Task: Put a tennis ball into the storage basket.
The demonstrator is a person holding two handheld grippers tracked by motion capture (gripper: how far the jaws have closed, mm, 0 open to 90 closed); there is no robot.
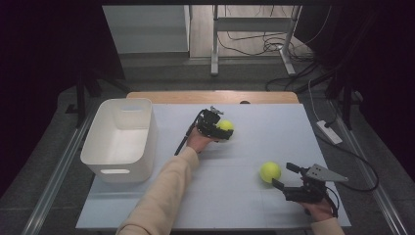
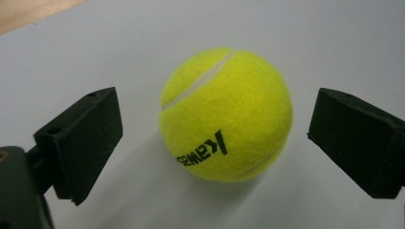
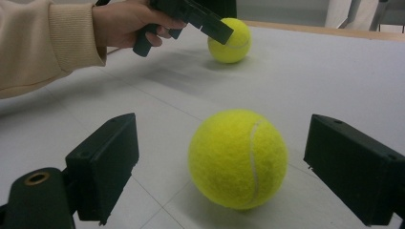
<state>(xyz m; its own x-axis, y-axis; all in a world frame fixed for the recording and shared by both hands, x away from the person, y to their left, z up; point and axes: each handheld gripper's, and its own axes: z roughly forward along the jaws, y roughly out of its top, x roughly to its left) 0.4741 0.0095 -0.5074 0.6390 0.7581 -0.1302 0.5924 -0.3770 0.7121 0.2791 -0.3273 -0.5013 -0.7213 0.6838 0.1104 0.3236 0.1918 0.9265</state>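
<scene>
The left hand-held gripper (image 1: 221, 128) sits near the middle of the table (image 1: 274, 122), toward its far edge, jaws spread wide around a yellow tennis ball (image 2: 225, 113) that rests on the table with a gap on each side. The right hand-held gripper (image 1: 283, 176) is near the table's front right corner, jaws also wide, a second tennis ball (image 3: 238, 158) lying between them untouched. A white bin (image 1: 100, 166) stands at the left edge.

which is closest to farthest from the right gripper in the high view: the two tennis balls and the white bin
From the right gripper:
1. Near tennis ball, just left of its open jaws.
2. Far tennis ball, mid-table, at the left gripper.
3. White bin, at the table's left edge.
</scene>
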